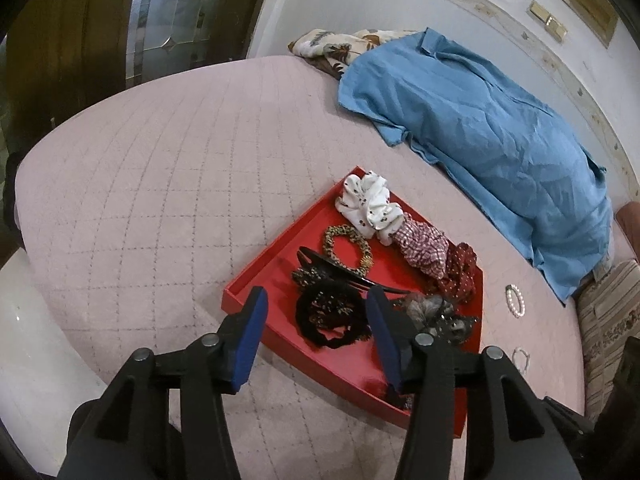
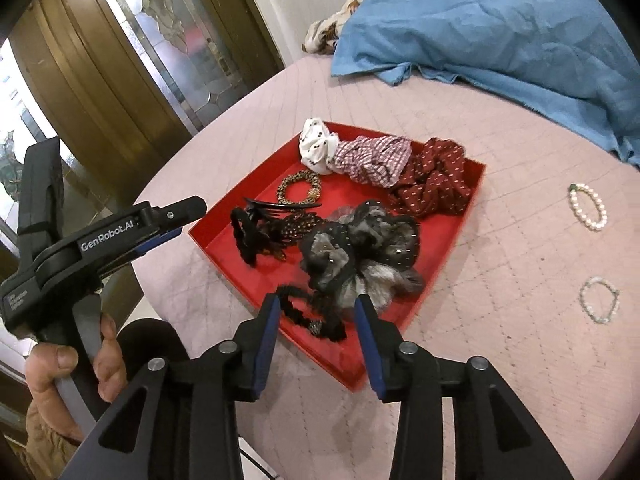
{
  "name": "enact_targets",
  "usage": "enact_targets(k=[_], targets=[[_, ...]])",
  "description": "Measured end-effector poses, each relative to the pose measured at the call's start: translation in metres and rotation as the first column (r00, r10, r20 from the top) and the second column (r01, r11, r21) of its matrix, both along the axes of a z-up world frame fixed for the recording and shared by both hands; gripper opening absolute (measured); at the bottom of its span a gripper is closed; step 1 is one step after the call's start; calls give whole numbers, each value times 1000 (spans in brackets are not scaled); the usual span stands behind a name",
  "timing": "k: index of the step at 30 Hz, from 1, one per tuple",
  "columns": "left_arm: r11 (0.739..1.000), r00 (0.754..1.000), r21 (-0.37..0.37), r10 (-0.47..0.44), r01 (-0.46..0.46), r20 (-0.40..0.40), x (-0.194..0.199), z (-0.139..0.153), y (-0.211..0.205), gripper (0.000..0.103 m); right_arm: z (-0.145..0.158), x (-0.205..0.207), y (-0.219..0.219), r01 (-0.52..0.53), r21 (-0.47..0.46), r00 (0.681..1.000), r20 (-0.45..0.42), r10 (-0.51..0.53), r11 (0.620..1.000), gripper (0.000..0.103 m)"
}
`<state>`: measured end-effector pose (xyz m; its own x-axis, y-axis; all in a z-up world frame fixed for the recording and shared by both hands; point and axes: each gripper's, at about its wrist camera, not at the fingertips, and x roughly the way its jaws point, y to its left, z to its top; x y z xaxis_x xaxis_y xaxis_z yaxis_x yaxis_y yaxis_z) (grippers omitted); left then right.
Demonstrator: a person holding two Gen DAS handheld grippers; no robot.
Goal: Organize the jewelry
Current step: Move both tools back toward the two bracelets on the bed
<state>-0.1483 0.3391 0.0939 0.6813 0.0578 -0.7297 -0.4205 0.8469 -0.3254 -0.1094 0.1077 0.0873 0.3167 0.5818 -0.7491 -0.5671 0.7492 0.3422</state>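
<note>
The tray (image 2: 448, 264) sat on the bed (image 2: 500, 360); three scrunchies (image 2: 372, 158) lay in a row along the tray's far side; a hair claw (image 2: 280, 206) lay in its middle; two bracelets (image 2: 588, 206) lay on the bed right of the tray; a shirt (image 2: 500, 20) lay behind the tray.

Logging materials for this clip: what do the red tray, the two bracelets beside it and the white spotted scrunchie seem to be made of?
Red tray: looks like stiff card or plastic with a smooth, faintly glossy finish; thin straight walls.
Upper bracelet: round whitish beads with a sheen, pearl-like; real or imitation cannot be told.
Lower bracelet: paler, slightly see-through beads, perhaps glass or plastic.
White scrunchie: soft matte woven fabric, gathered in folds.
</note>
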Motion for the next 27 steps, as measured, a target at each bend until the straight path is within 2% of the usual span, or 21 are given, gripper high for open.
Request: enact_targets(k=[9, 13, 16, 23, 27], targets=[[998, 998, 40, -56, 56, -5, -1, 15, -24, 57, 1, -5, -38, 59, -4, 998, 15, -59, 998, 45], [993, 996, 64, -94, 94, -11, -3, 20, -38, 61, 2, -7, -65, 104, -11, 994, 36, -104, 994, 53], [987, 992, 94, -126, 127, -23, -2, 22, -54, 61, 0, -7, -94, 152, -25, 988, 43, -150, 988, 53], [963, 975, 156, -214, 221, -55, 5, 22, -98, 61, -12, -3, -174, 315, -41, 949, 15, -315, 948, 53], [937, 958, 200, -276, 286, -75, 6, 23, -128, 62, -13, -4, -203, 388, -78, 922, 48, -385, 918, 54]])
